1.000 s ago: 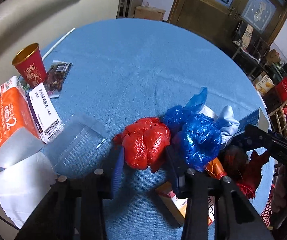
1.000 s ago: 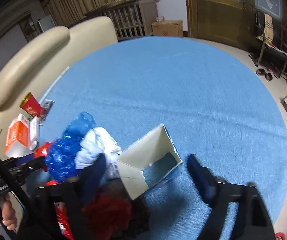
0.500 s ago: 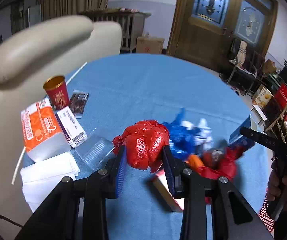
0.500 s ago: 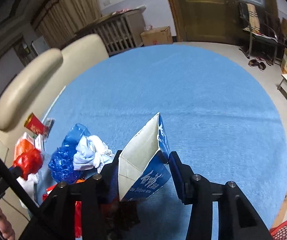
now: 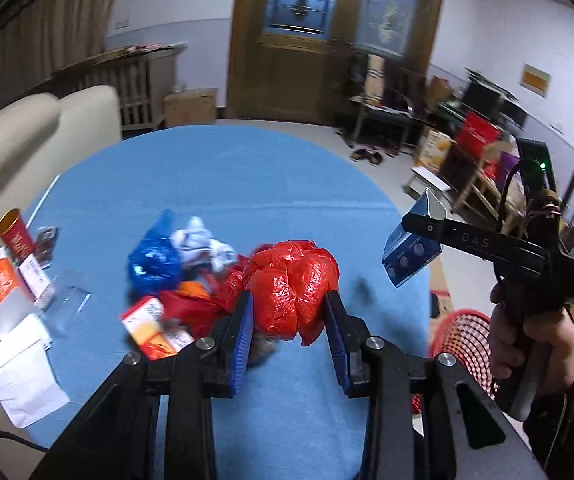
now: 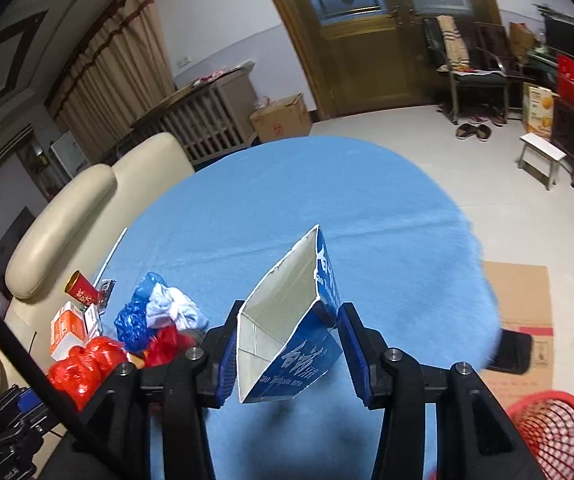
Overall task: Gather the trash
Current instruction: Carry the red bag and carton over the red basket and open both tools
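Crumpled red plastic bag, soft and light, pinched mid-bulge by left gripper; torn blue carton, right of bag, clamped in right gripper.

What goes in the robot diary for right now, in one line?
left gripper: holds red bag | right gripper: holds blue carton | red basket: on floor

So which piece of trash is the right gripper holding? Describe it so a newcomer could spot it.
Start at the round blue table and look at its near edge, above the red basket. The right gripper holds a blue carton with white lettering between its jaws. Unlike the crumpled bags nearby, it is a stiff box, torn open with a pale inside.
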Demonstrator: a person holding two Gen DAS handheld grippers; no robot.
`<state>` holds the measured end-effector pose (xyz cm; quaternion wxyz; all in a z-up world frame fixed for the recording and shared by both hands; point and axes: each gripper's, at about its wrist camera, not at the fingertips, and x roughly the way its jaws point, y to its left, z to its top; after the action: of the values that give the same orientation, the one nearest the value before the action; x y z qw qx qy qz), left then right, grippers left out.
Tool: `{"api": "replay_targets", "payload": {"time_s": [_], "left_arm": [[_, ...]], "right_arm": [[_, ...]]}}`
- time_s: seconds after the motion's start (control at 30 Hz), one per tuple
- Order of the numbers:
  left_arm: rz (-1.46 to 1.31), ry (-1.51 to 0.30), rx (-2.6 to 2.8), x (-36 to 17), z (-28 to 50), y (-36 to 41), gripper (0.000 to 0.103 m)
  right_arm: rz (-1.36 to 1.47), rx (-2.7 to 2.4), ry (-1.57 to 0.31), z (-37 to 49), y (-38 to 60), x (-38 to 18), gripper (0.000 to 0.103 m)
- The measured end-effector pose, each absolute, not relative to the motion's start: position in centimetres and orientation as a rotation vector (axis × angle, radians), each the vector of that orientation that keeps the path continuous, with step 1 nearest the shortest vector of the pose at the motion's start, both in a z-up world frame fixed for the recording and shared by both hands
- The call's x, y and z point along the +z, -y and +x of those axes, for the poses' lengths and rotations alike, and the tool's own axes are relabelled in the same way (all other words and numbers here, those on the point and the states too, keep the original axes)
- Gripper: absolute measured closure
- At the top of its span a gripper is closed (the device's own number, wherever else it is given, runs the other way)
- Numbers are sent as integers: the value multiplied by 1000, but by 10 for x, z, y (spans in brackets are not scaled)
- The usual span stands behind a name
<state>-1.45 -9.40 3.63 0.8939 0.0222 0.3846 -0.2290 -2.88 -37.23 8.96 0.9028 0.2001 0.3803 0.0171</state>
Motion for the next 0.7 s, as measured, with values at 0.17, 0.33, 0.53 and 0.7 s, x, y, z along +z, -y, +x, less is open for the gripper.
{"api": "replay_targets", "payload": {"time_s": [0.17, 0.33, 0.53, 0.7], "left_arm": [[85, -808, -516, 36, -31, 116, 66], [113, -812, -556, 38, -45, 138, 66], [113, -817, -610, 42, -55, 158, 66], [148, -831, -697, 41, -67, 187, 66]], "right_arm": [[428, 9, -791, -70, 396, 89, 54], [428, -20, -785, -101, 412, 89, 54], [444, -48, -773, -138, 437, 92, 54], [456, -90, -760, -169, 458, 94, 54]]}}
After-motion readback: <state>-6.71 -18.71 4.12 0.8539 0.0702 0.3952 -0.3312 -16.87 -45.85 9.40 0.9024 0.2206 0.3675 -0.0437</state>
